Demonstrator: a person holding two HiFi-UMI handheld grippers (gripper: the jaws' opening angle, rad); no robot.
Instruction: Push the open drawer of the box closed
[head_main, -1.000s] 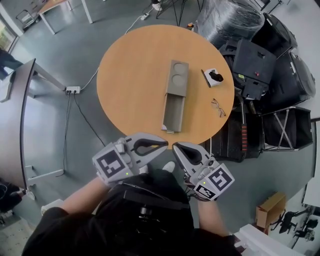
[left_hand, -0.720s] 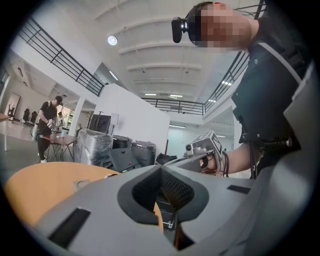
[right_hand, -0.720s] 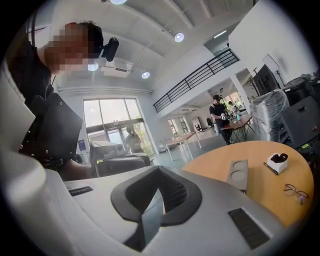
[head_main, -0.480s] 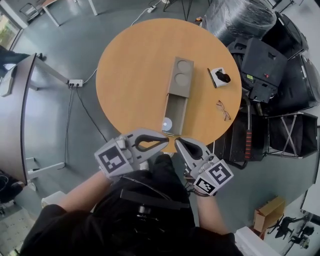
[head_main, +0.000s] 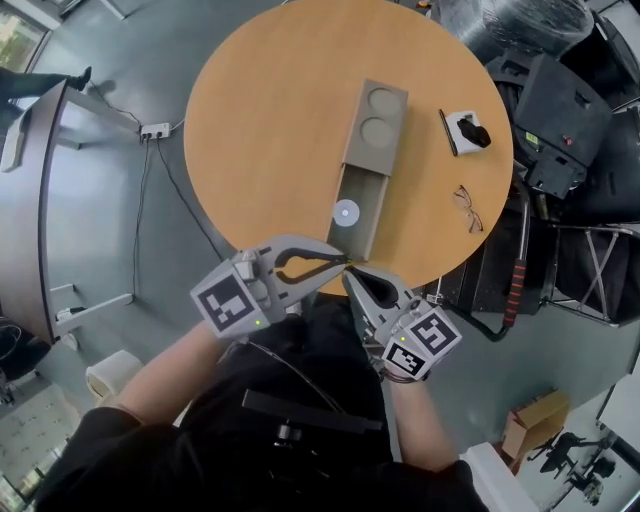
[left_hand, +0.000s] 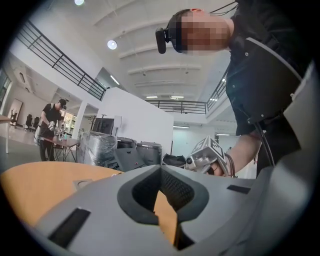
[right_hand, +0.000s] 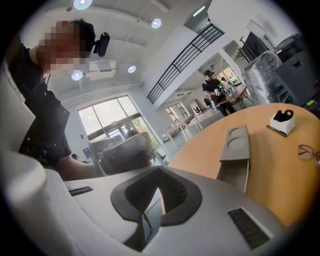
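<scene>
So, left gripper (head_main: 340, 262) and right gripper (head_main: 350, 278) both closed tight, nothing held, at table (head_main: 260, 120) edge just short of open drawer (head_main: 356, 215). Risk: off-centre shove jams drawer crooked, or slides whole box (head_main: 376, 125) away.

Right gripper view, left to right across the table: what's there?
Box with its drawer open → white block with a black piece on top → glasses at the right edge.
</scene>
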